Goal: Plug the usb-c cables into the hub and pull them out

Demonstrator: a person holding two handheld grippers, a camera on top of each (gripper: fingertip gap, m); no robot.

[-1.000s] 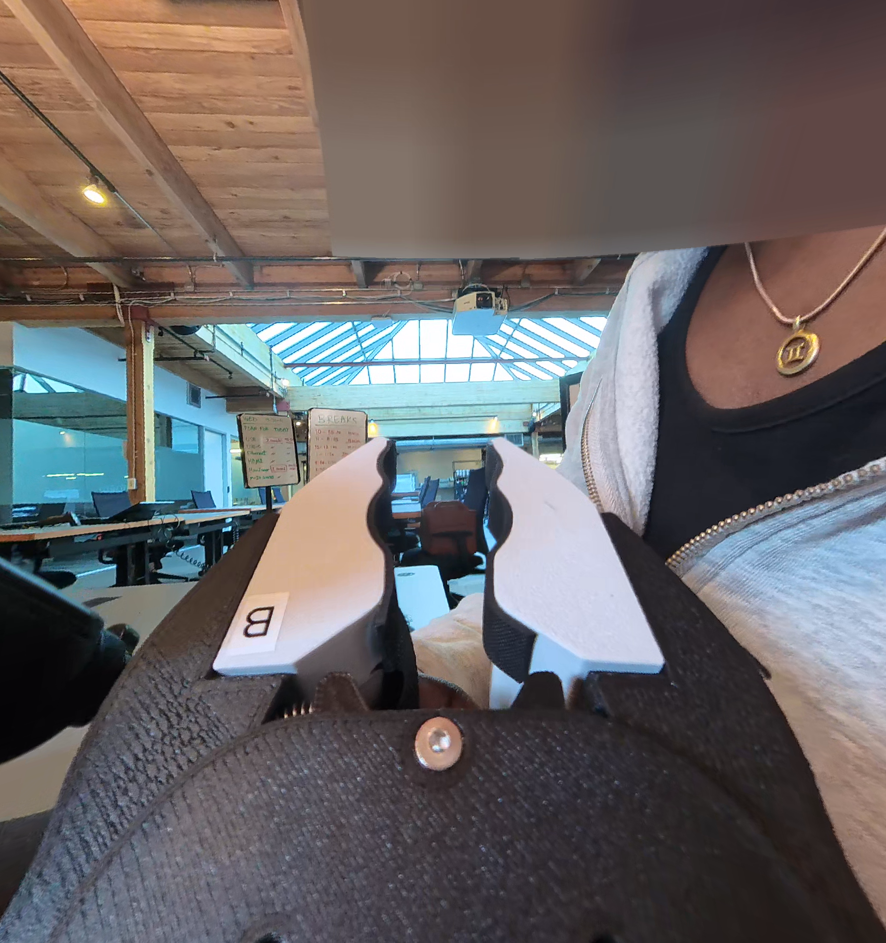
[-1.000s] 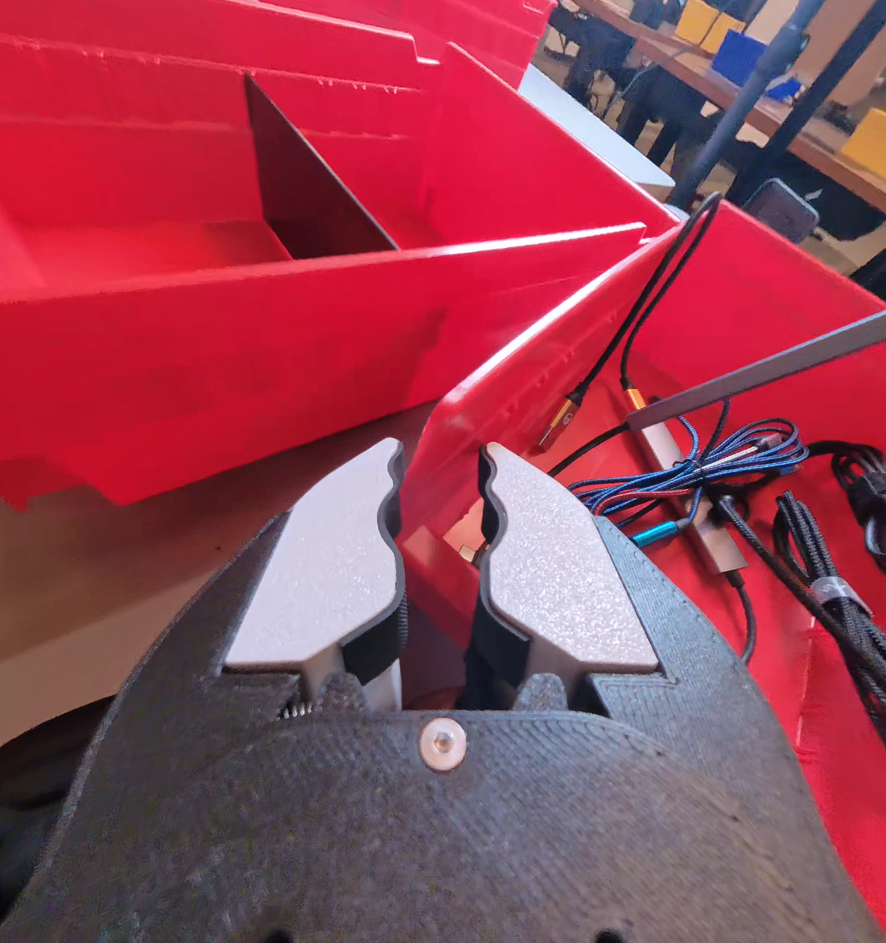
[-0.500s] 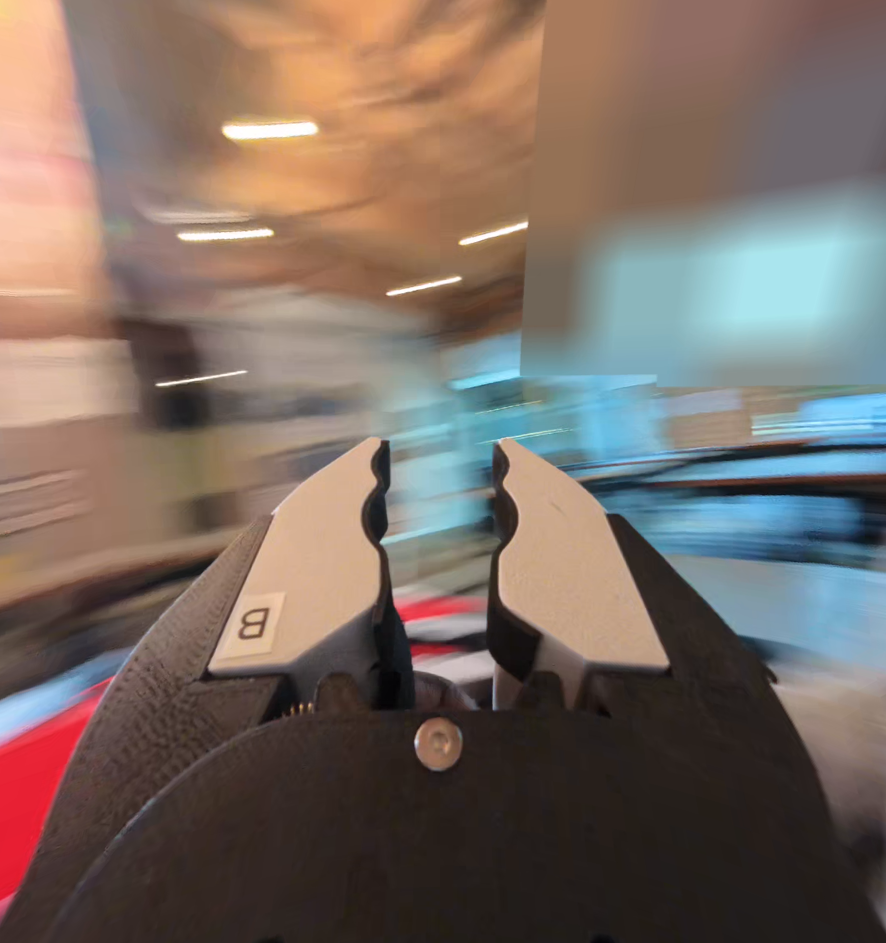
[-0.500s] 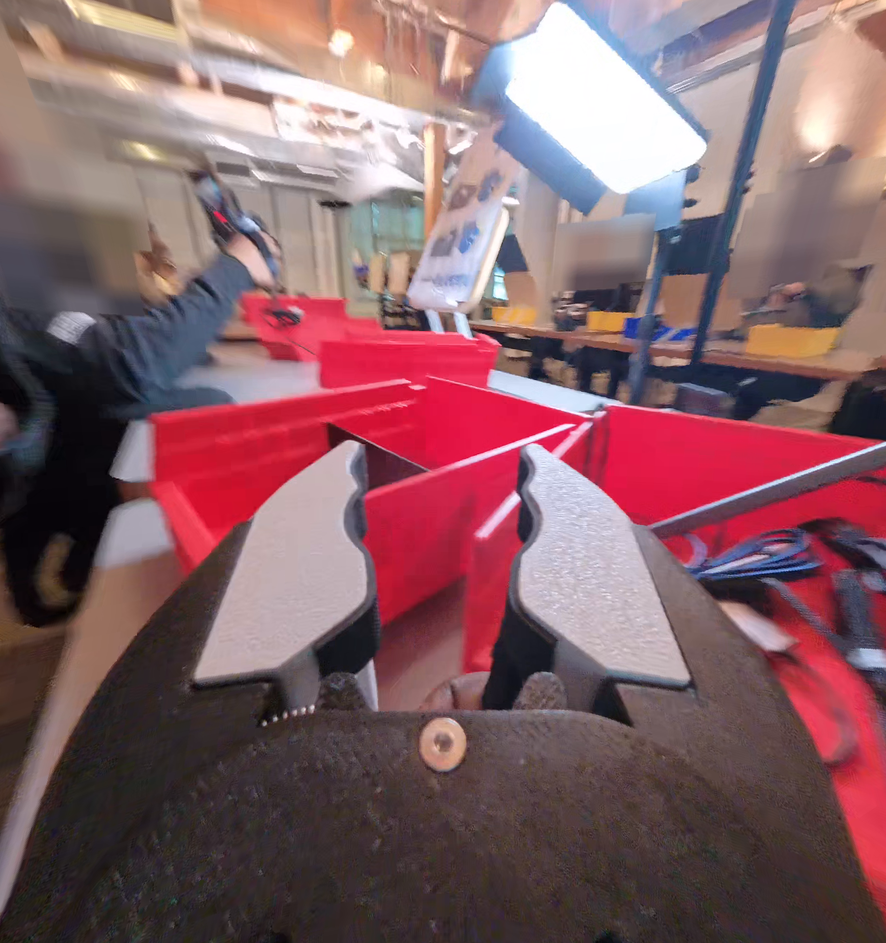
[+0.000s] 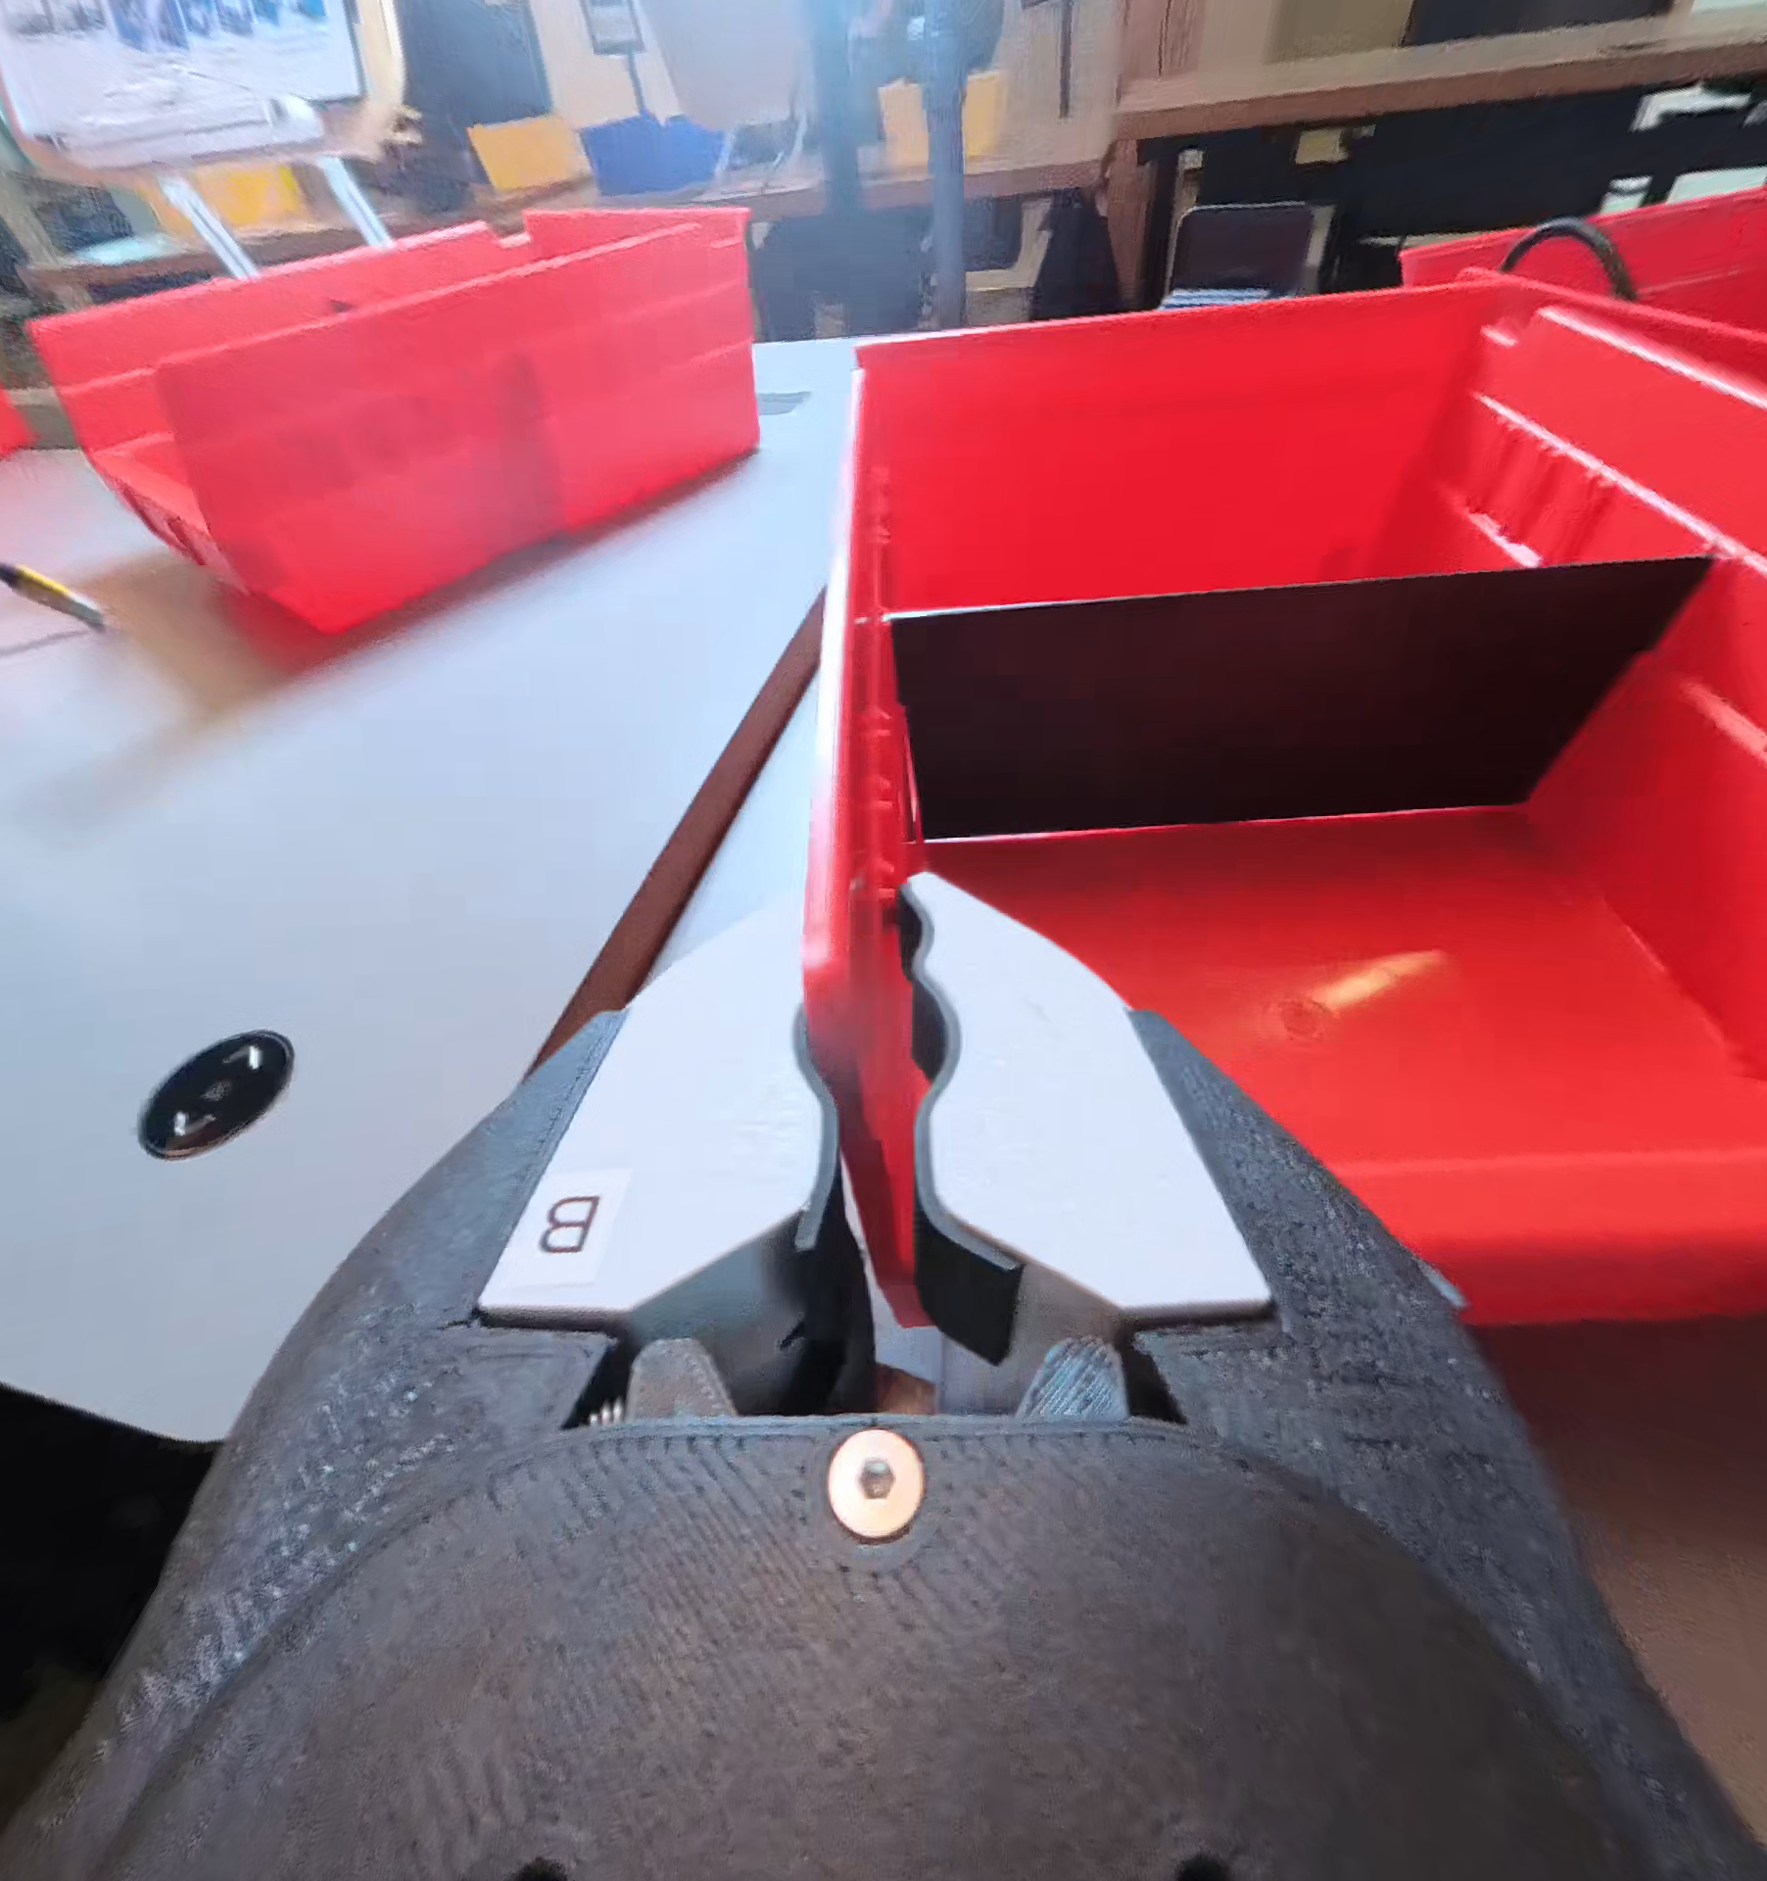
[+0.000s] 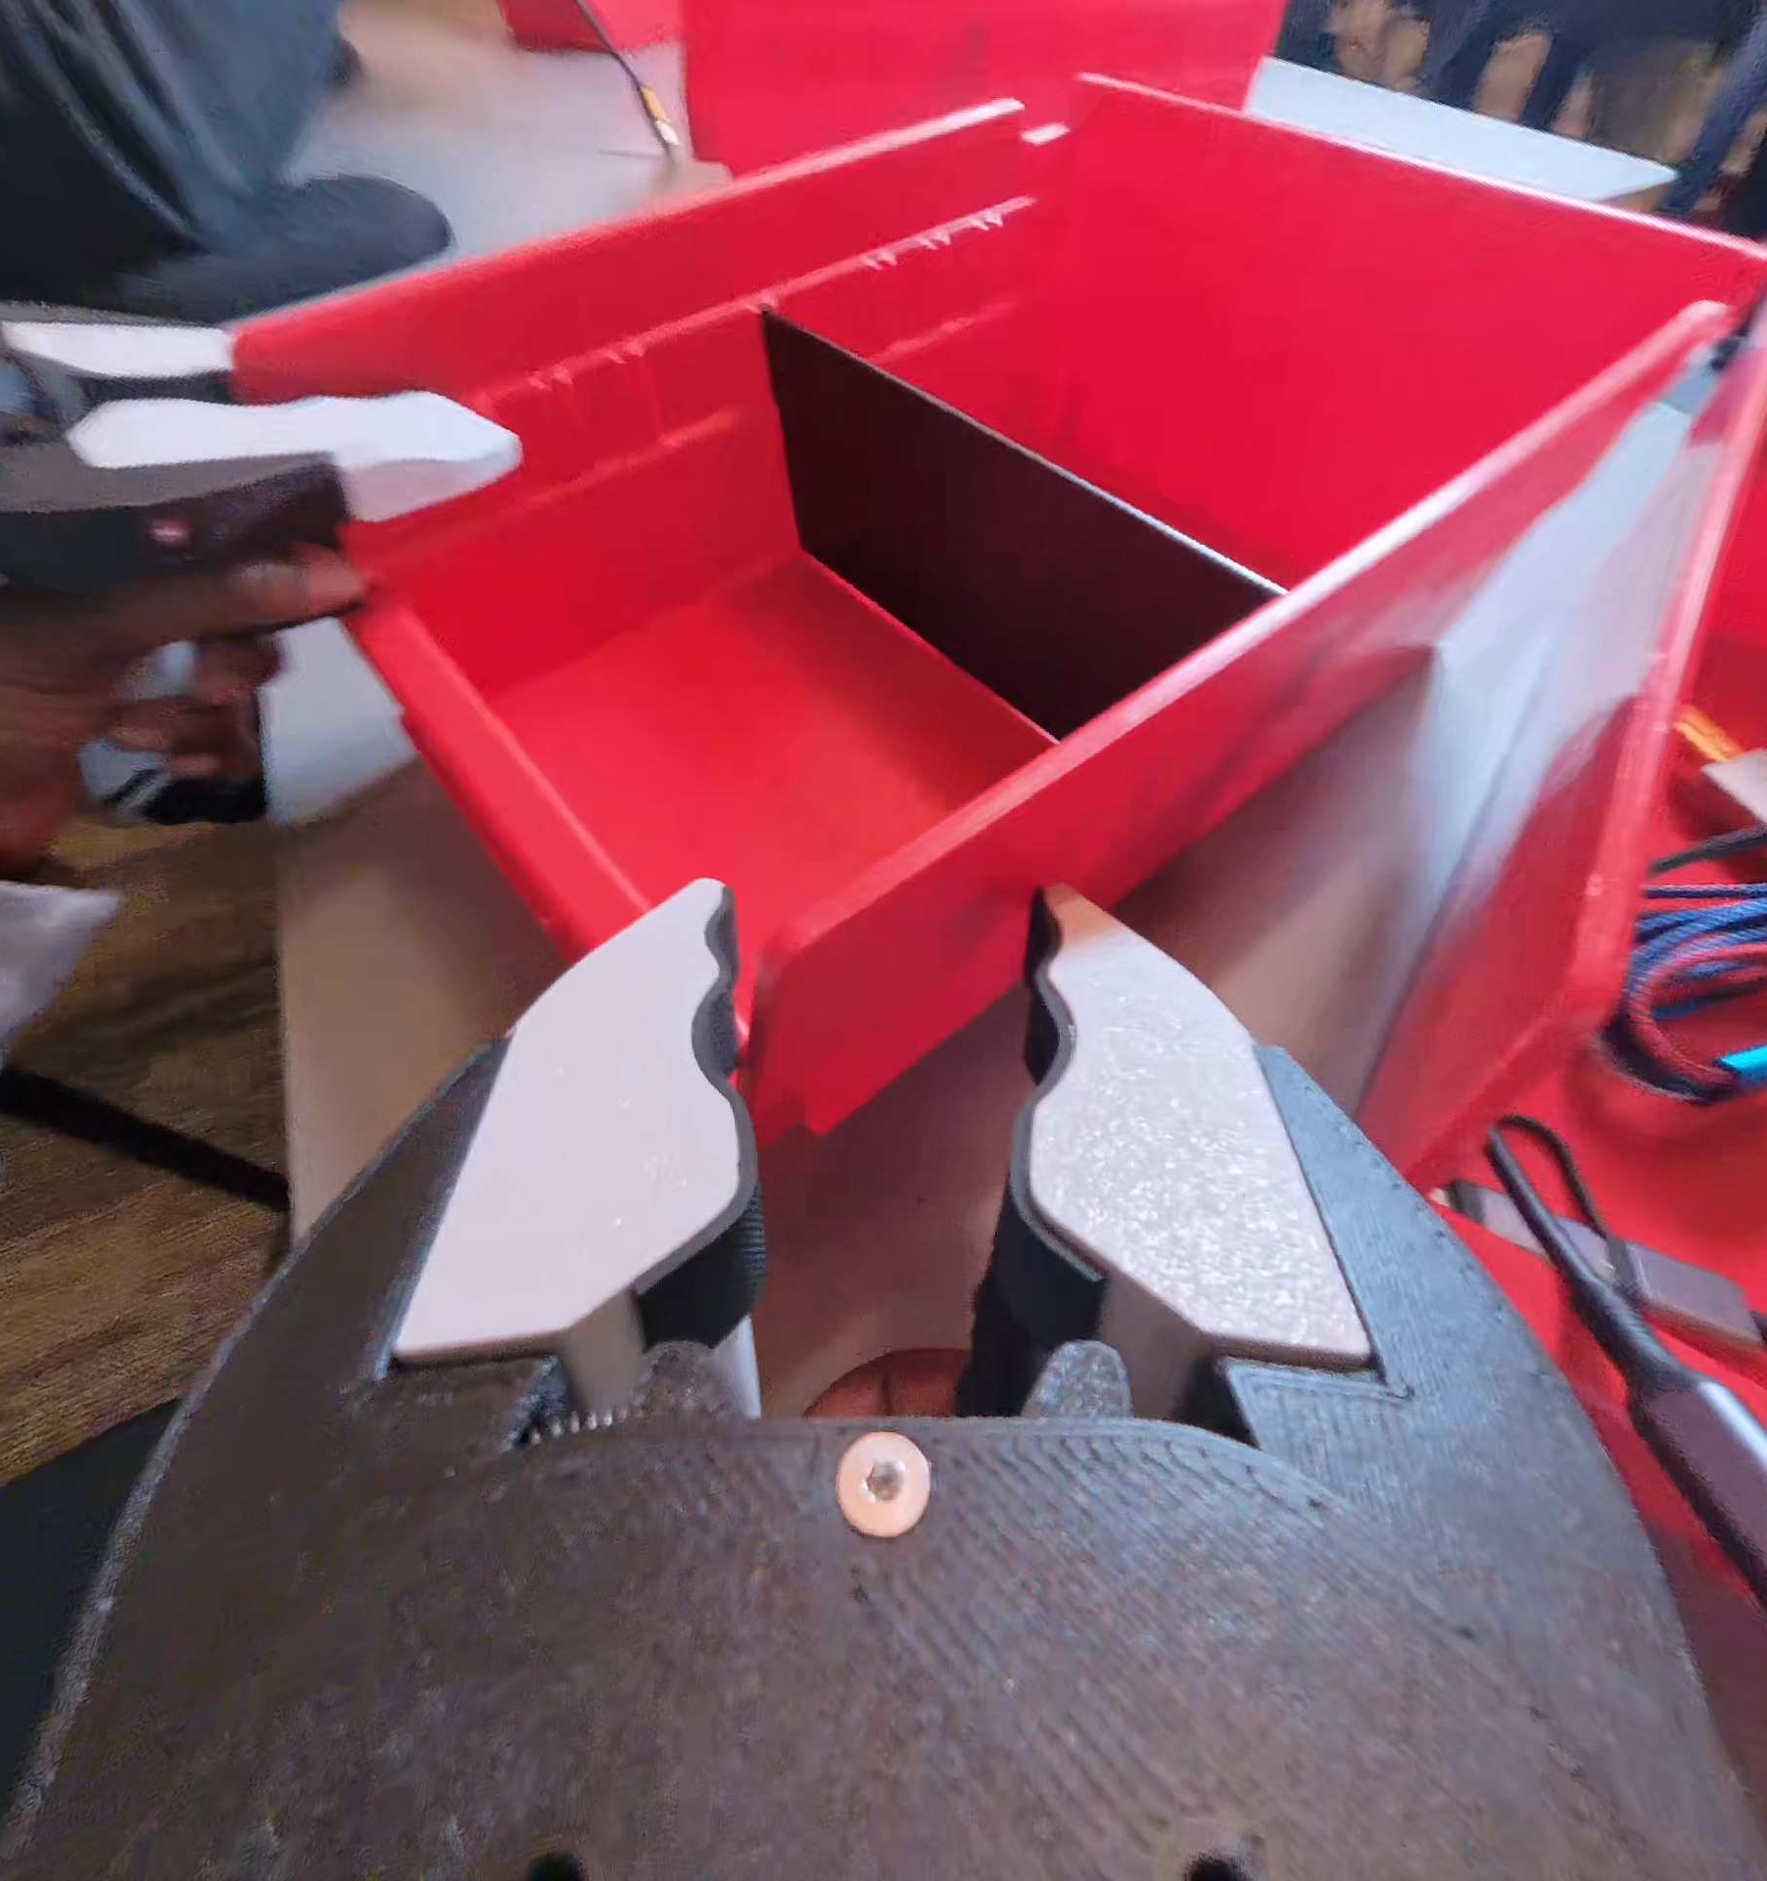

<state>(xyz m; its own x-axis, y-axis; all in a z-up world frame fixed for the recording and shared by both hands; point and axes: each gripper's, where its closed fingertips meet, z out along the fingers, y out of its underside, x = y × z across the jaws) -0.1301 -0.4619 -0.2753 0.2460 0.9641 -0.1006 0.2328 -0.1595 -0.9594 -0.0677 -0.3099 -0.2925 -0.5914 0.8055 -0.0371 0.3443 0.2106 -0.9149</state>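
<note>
An empty red bin (image 5: 1368, 1018) with a black divider (image 5: 1266, 702) stands on the grey table. My left gripper (image 5: 849, 916) straddles the bin's left wall, one finger outside and one inside, shut on it. The right wrist view shows the left gripper (image 6: 371, 402) on that wall too. My right gripper (image 6: 885, 906) is open, with the near end of the bin's (image 6: 757, 733) right wall between its fingers. At the right edge, a second red bin (image 6: 1612, 814) holds the grey hub (image 6: 1765, 789), a blue braided cable (image 6: 1734, 947) and a black cable with a grey plug (image 6: 1673, 1283).
Another red bin (image 5: 432, 407) sits at the table's far left, with a loose cable end (image 5: 45, 595) beside it. A round black control button (image 5: 216, 1092) is set in the table. A person's hand (image 6: 96, 662) holds the left gripper. Carpet floor (image 6: 126, 1120) lies below the table edge. About 15 centimeters separates my left fingertips from my right.
The left gripper swung down from pointing at the room and now clamps the empty bin's left wall. The right gripper left the cable bin's edge, opened wider and now straddles the empty bin's right wall.
</note>
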